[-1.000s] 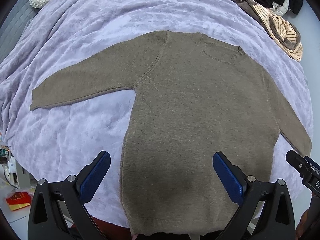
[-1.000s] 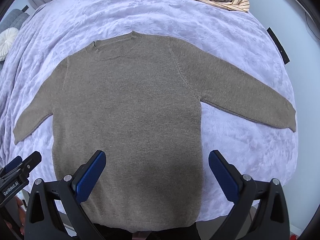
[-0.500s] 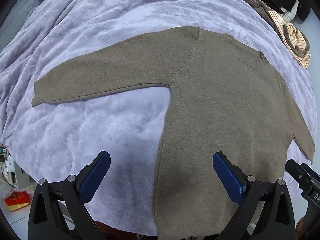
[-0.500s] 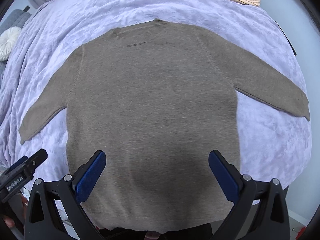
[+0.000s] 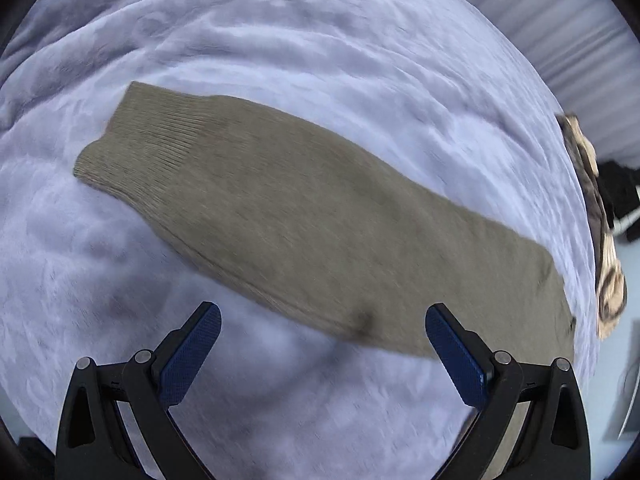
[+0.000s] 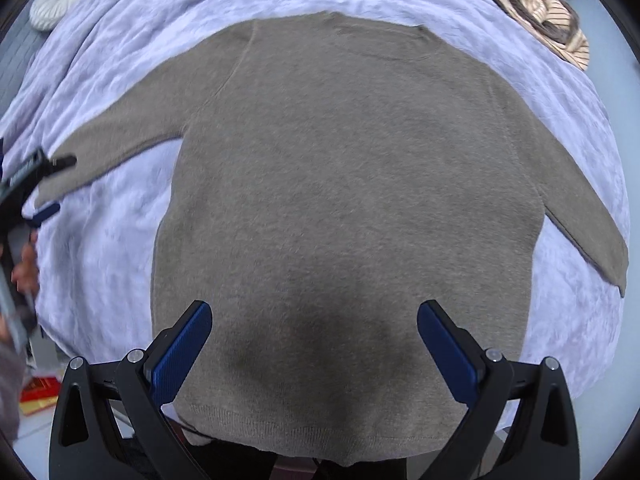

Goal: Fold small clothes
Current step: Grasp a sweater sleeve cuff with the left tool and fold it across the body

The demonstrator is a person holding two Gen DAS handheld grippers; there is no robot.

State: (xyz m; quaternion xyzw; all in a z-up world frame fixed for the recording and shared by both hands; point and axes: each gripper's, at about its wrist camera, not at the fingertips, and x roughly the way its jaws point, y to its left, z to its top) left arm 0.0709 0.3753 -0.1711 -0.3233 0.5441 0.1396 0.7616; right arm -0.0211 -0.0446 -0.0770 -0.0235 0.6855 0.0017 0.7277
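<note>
Left tool (image 5: pixel 323 318) open, nothing gripped, over the sweater's left sleeve (image 5: pixel 280 208), ribbed cuff far left on the lilac blanket (image 5: pixel 360 52). Only the right view shows the whole sweater (image 6: pixel 352 208) flat on the bed, striped clothes pile (image 6: pixel 536 4) top right. Right tool (image 6: pixel 314 316) open above the hem.

No legible text, labels or numbers – lettering on the left hand-held gripper (image 6: pixel 40 184) too blurred

Soft daylight, fisheye-warped edges, left view motion-blurred
</note>
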